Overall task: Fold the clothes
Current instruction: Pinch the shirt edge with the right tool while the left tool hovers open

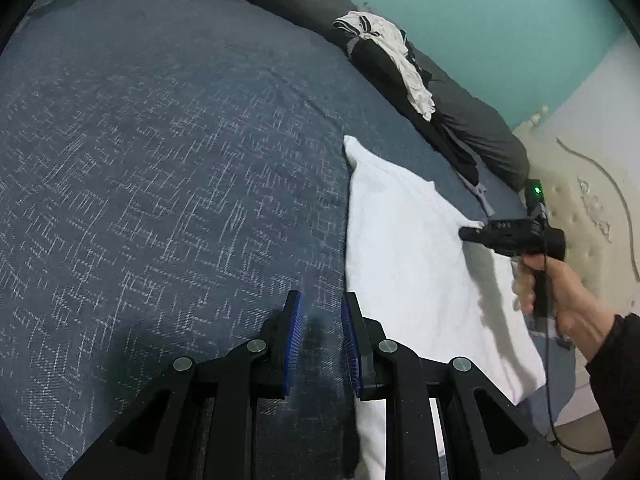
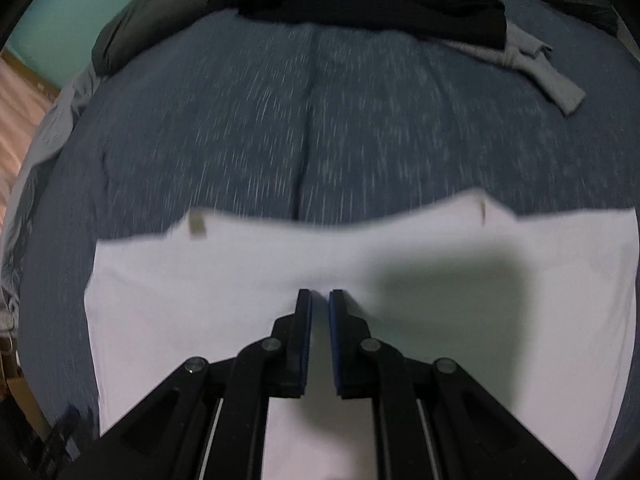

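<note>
The white garment (image 1: 416, 248) lies flat on the blue bedspread (image 1: 160, 160), at about 3 o'clock from the left gripper (image 1: 320, 320), whose jaws stand slightly apart over bare bedspread, holding nothing. In the left wrist view the right gripper (image 1: 470, 233) seems to pinch a small peak of cloth, jaws nearly together. To fold well, carry that edge across low and even. Only the right wrist view shows the far hem and its tag (image 2: 197, 226); only the left shows the hand (image 1: 560, 292).

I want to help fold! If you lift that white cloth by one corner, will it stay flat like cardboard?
Probably not. The white cloth lies limp with soft wrinkles on the bed, so it would likely droop. It looks thin, so probably light.
</note>
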`<state>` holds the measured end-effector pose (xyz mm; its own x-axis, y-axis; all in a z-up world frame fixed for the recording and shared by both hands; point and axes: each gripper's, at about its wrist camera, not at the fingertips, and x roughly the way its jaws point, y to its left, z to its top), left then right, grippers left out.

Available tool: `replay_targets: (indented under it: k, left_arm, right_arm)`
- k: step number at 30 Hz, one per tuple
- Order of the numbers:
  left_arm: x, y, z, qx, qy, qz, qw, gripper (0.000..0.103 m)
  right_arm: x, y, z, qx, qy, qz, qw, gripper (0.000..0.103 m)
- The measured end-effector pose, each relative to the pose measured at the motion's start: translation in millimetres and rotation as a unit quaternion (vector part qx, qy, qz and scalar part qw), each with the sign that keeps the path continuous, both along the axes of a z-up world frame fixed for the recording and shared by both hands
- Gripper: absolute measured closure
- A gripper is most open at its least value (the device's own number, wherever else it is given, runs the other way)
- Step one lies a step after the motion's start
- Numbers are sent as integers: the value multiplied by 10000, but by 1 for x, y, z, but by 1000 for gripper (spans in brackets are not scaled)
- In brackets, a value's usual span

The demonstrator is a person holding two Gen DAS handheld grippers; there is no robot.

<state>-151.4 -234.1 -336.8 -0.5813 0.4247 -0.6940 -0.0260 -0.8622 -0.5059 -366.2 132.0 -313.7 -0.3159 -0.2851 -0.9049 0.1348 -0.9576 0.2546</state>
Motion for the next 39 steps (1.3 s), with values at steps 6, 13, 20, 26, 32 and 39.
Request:
replay_targets:
  k: [6,13,20,26,32,39]
  left_arm:
    - [-5,2,0,-10,-11,1,10000,82]
    - [-4,5,8,-18,105,-14,9999,82]
    - [10,6,23,0,285,28,9996,82]
    - [18,6,39,70,398,57,9992,82]
    - [23,12,60,125,442,-27,9989,82]
    - [36,23,64,-32,94,-756,9971,61]
  right_arm:
    - [-10,-6,-1,142,-108,232,9996,95]
    - [64,-7,-1,253,-530,816,9949,95]
    - [165,6,-6,456,-1009,1250,9860,95]
    - [232,15,-9,532,-1115,1383,9827,95]
    - [276,22,0,415,-1134,1501,9813,95]
    - [277,45,20,-66,-821,1148,9900,95]
